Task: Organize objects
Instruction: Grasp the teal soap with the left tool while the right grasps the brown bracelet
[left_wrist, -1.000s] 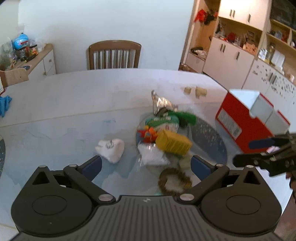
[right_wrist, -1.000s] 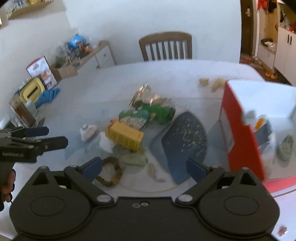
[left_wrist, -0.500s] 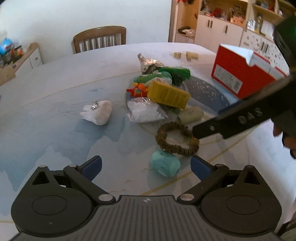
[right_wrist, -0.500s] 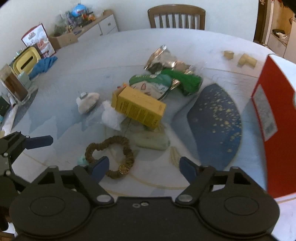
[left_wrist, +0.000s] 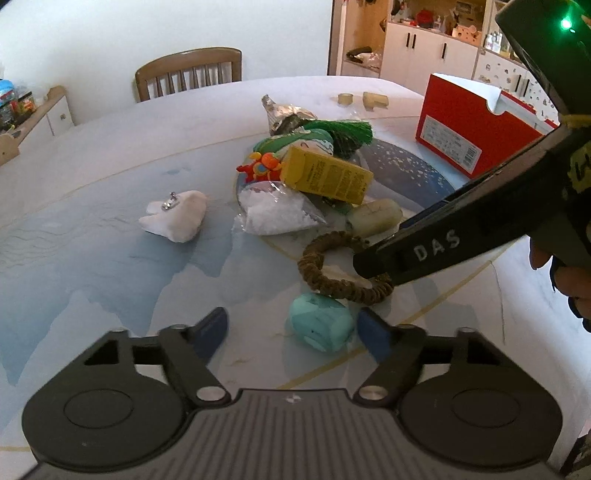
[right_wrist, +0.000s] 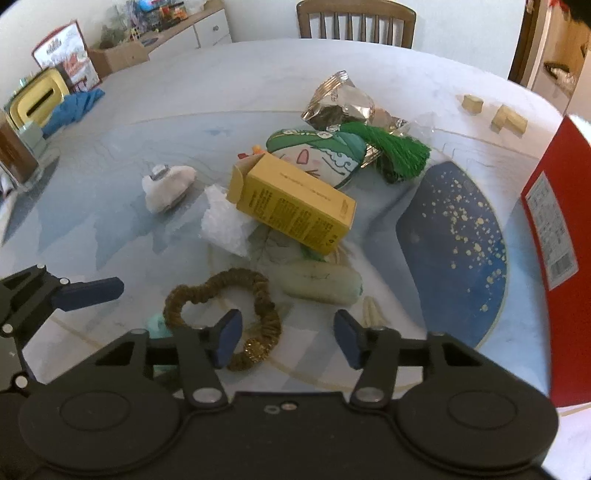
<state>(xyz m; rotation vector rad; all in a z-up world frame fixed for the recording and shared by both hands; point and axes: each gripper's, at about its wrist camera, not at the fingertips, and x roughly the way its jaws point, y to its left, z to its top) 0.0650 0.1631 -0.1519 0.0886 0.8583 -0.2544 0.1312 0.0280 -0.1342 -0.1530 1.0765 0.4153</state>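
Left claw (left_wrist: 291, 330) low over the desk (left_wrist: 110, 258), jaws just been closing, part-open; teal soft toy (left_wrist: 320, 326) sits between the pads, nearer the right one, contact not clear. Nothing grasped.

Right claw (right_wrist: 286, 339) jaws also just been closing, still apart; brown scrunchie (right_wrist: 225, 317) lies beneath, its gold-trimmed end beside the left pad (right_wrist: 226, 341). Not gripped.

Beyond the scrunchie: pale green roll (right_wrist: 321, 284), yellow carton (right_wrist: 295, 203) tilted on a white bag (right_wrist: 225, 225), green plush (right_wrist: 321, 151), foil packet (right_wrist: 340, 99). White plush (right_wrist: 166, 186) apart, leftward. Red box (right_wrist: 554, 236) at the right desk edge, cut off by the frame. The teal toy is mostly hidden in the right wrist view.
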